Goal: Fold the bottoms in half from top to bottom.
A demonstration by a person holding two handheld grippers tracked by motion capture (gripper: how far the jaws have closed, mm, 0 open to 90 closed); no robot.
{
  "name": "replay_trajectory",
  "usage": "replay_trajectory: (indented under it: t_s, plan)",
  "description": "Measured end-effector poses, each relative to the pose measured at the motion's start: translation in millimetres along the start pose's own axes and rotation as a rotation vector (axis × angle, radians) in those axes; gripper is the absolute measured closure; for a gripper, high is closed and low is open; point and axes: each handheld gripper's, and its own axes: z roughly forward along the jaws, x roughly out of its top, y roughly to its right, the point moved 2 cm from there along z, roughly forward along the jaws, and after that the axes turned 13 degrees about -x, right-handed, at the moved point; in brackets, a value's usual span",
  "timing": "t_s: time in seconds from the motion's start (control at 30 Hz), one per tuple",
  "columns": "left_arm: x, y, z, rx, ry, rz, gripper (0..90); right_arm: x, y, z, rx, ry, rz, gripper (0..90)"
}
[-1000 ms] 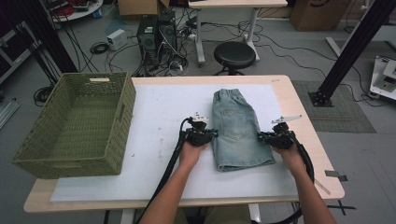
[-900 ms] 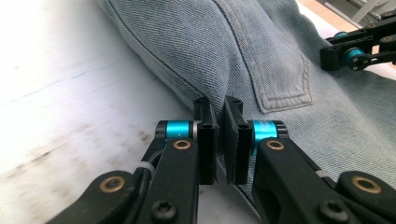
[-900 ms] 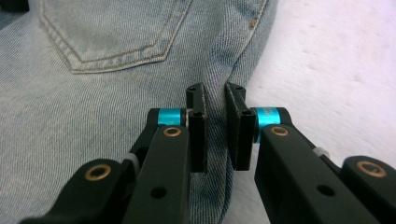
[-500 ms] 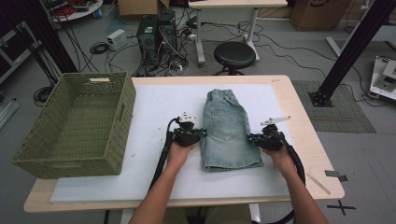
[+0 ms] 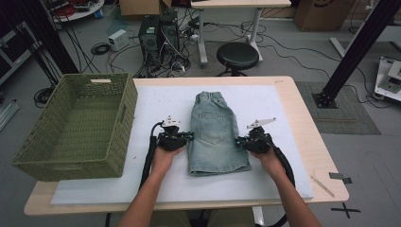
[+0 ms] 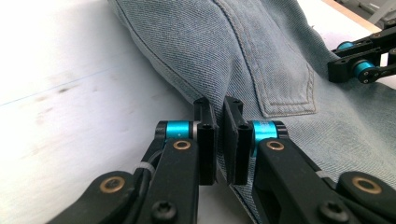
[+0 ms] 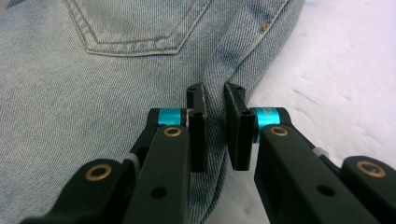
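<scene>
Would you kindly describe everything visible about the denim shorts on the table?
The denim shorts are light blue, faded, folded lengthwise into a narrow stack, back pocket up, waistband at the table's far side. They lie flat on the white mat. The left tongs pinch one side edge and the right tongs the other, each bunching a small ridge of cloth.
</scene>
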Motion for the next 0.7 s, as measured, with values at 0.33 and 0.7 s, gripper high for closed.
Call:
replay_trajectory:
  t_s: [0.33, 0.7]
  plan:
    - [-3.0, -10.4, -14.5, 0.010, 0.008, -0.006, 84.7, 7.0, -17.7, 5.2, 0.024, 0.000, -0.014, 81.7]
    - [-6.3, -12.9, -19.4, -0.005, 0.012, -0.004, 84.4, 9.0, -21.4, 7.7, 0.035, -0.003, -0.016, 81.5]
